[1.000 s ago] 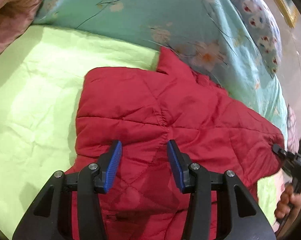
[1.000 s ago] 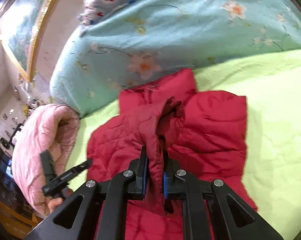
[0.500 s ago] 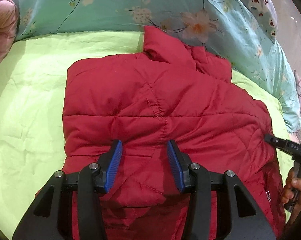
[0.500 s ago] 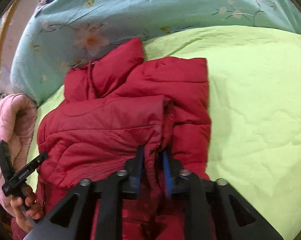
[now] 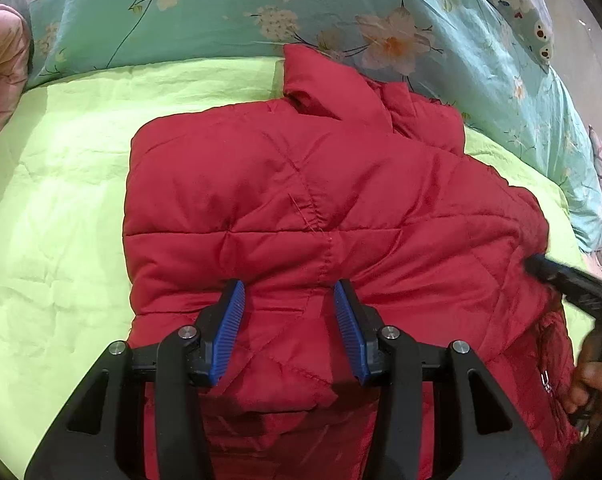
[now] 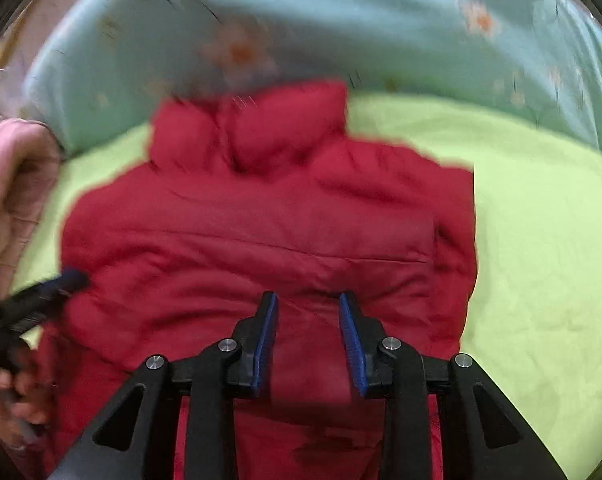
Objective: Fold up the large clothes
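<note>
A red quilted puffer jacket (image 5: 301, 208) lies on the lime green bed sheet (image 5: 61, 208), collar toward the floral quilt, with one side folded over the body. My left gripper (image 5: 289, 292) is open and empty just above the jacket's lower middle. My right gripper (image 6: 308, 304) is open and empty over the jacket (image 6: 261, 232) in the blurred right wrist view. The right gripper also shows at the right edge of the left wrist view (image 5: 569, 280); the left one shows at the left edge of the right wrist view (image 6: 41, 292).
A teal floral quilt (image 5: 221, 12) is bunched along the far side of the bed. A pink quilted garment (image 5: 1, 60) lies at the left. A patterned pillow (image 5: 521, 4) sits at the far right. Green sheet (image 6: 541, 240) lies beside the jacket.
My right gripper has let go of the jacket fold it was pinching and now stands open; the folded side has dropped flat on the jacket. Both views have shifted over the jacket.
</note>
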`<move>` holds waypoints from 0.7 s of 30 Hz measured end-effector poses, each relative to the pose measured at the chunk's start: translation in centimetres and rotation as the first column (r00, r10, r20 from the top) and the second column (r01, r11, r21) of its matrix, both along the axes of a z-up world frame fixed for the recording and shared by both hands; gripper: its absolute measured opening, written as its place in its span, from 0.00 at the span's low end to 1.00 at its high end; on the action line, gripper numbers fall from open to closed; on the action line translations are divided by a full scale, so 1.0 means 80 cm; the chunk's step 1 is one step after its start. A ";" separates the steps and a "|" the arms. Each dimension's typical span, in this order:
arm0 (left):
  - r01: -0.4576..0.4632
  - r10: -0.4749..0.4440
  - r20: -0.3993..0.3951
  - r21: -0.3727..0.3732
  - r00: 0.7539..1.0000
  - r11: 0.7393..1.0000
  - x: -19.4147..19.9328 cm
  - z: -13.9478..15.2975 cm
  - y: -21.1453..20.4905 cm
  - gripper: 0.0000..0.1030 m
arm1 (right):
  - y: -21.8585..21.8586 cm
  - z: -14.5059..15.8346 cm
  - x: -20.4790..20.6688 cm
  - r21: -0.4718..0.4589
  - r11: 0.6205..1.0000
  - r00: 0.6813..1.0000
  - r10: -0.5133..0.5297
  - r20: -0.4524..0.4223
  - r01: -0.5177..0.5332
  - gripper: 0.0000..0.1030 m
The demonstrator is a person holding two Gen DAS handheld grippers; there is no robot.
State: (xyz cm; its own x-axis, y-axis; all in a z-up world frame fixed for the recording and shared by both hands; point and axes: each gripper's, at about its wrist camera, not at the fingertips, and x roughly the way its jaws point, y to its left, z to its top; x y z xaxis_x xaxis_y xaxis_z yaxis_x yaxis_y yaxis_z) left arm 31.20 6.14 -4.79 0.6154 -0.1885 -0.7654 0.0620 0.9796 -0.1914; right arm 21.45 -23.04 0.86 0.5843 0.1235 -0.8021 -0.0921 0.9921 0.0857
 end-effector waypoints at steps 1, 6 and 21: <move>0.000 0.000 0.001 0.001 1.000 1.000 0.000 -0.001 0.000 0.44 | -0.004 -0.008 0.002 -0.004 1.000 1.000 -0.010 -0.012 0.010 0.32; -0.004 0.004 -0.001 -0.001 1.000 1.000 0.002 -0.010 0.001 0.44 | -0.028 -0.026 0.008 0.061 0.998 0.999 -0.025 -0.026 0.027 0.29; 0.007 -0.007 -0.029 0.011 1.000 1.000 0.009 -0.012 0.001 0.44 | -0.027 -0.008 -0.009 0.011 0.999 0.999 -0.036 -0.035 0.036 0.32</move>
